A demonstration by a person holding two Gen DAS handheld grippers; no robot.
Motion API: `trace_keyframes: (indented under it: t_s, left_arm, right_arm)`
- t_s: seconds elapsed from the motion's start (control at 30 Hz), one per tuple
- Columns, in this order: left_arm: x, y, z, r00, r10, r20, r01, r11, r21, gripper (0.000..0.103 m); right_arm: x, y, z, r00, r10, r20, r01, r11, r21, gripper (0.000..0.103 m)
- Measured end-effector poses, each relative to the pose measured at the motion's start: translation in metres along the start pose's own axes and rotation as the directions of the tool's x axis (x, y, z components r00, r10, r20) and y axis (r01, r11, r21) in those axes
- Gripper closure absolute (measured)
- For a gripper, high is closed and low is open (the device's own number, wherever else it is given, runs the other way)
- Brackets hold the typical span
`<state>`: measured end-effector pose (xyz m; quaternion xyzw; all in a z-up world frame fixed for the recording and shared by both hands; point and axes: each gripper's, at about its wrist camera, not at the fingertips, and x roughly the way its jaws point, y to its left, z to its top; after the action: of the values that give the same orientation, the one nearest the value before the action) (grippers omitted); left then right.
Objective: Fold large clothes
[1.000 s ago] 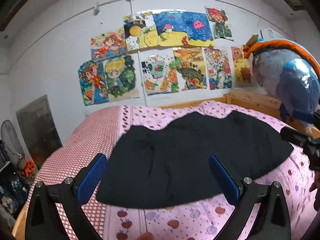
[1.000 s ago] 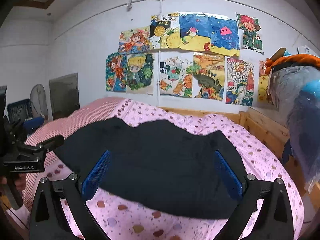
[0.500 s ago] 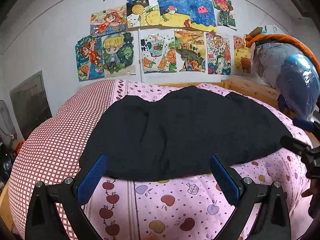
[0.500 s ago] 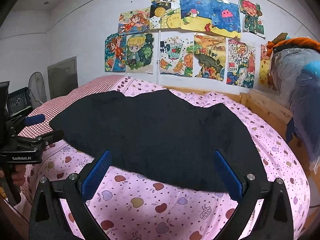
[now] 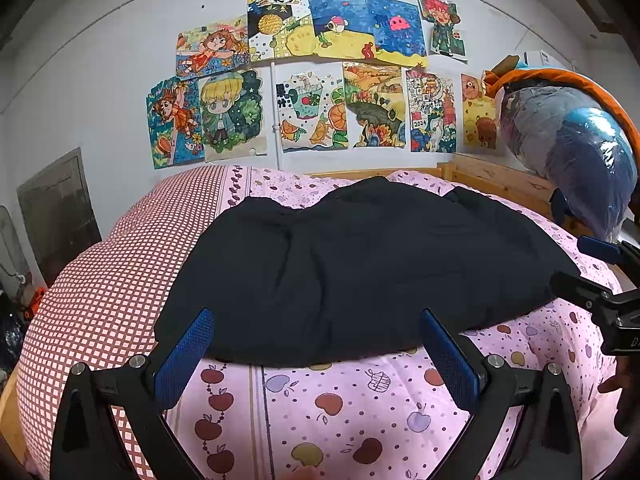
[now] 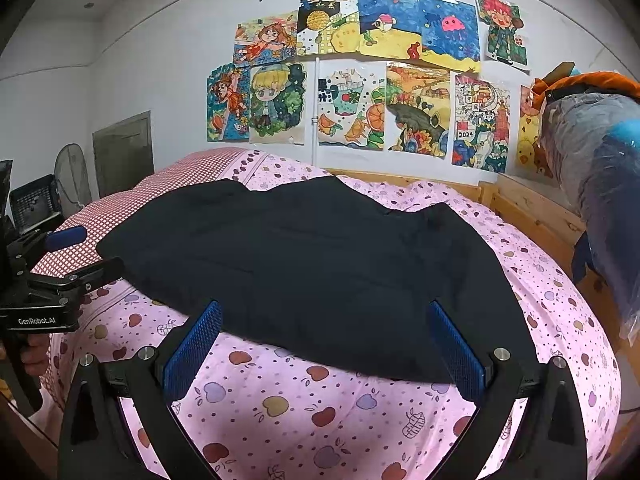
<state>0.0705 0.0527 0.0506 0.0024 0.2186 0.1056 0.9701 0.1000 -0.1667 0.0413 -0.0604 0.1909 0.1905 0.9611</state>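
With the left gripper (image 5: 316,354) and right gripper (image 6: 326,346) both spread and empty above the near hem of the black garment (image 5: 360,264) on the bed (image 5: 360,400), each should, I reckon, pinch its own hem corner cleanly, catching no pink apple-print cover.

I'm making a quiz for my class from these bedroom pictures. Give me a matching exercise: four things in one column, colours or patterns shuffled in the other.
Things:
1. garment
2. quilt
3. pillow
4. gripper pads

Looks:
A. red and white check
B. blue
C. black
D. pink with apples

Pairs: 1-C, 2-D, 3-A, 4-B
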Motion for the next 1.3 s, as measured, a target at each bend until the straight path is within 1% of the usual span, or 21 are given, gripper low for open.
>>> trace_keyframes:
  t_s: [1.3]
  left_arm:
    - [0.0, -0.0042, 0.0002, 1.0, -0.001, -0.002, 0.001, 1.0, 0.005, 0.0]
  right_arm:
    - [0.0045, 0.0002, -0.0012, 1.0, -0.019, -0.01, 0.019, 1.0, 0.006, 0.003]
